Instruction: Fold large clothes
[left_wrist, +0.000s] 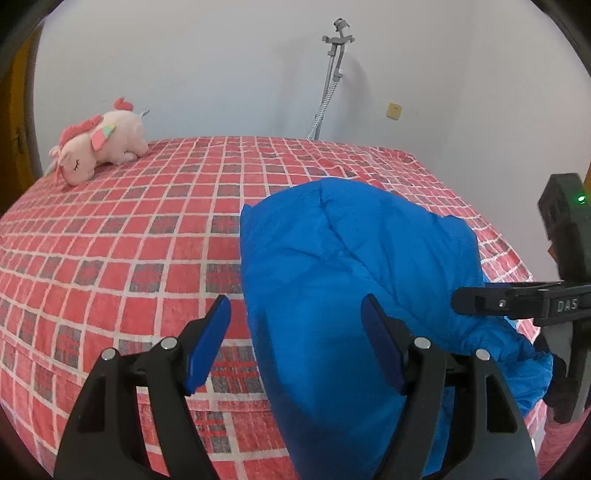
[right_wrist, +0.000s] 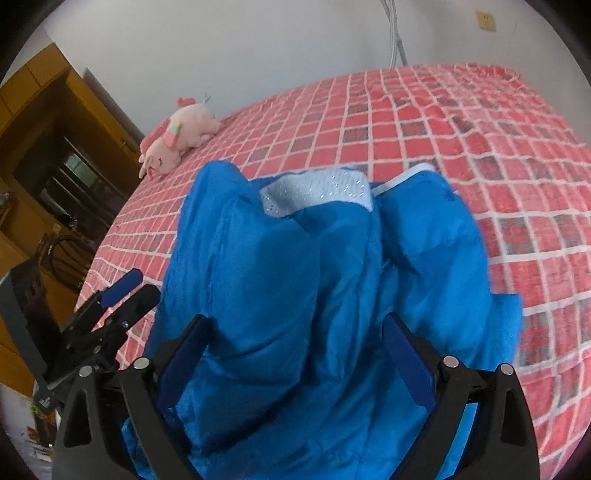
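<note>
Lying on the red checked bedspread (left_wrist: 129, 240), near edge, right of centre, the blue puffer jacket (left_wrist: 343, 266) is running its long axis from the camera toward the far wall in the left wrist view. The left gripper (left_wrist: 295, 343) is hovering over its left edge, jaws spread wide, gripping nothing; one blue pad is sitting over bedspread, the other over jacket. The right gripper (left_wrist: 517, 302) is reaching in from the right just over the jacket's right side; jaws not readable here. A pink unicorn plush (left_wrist: 99, 147) is lying at the far left corner.

Right wrist view: jacket (right_wrist: 295, 295) is pointing its pale collar lining (right_wrist: 317, 192) away, toward the plush (right_wrist: 177, 136). The right gripper (right_wrist: 295, 365) is straddling the near end, jaws wide apart, fabric bulging between, not pinched. The left gripper (right_wrist: 118, 295) is showing at left beside the jacket's edge.
</note>
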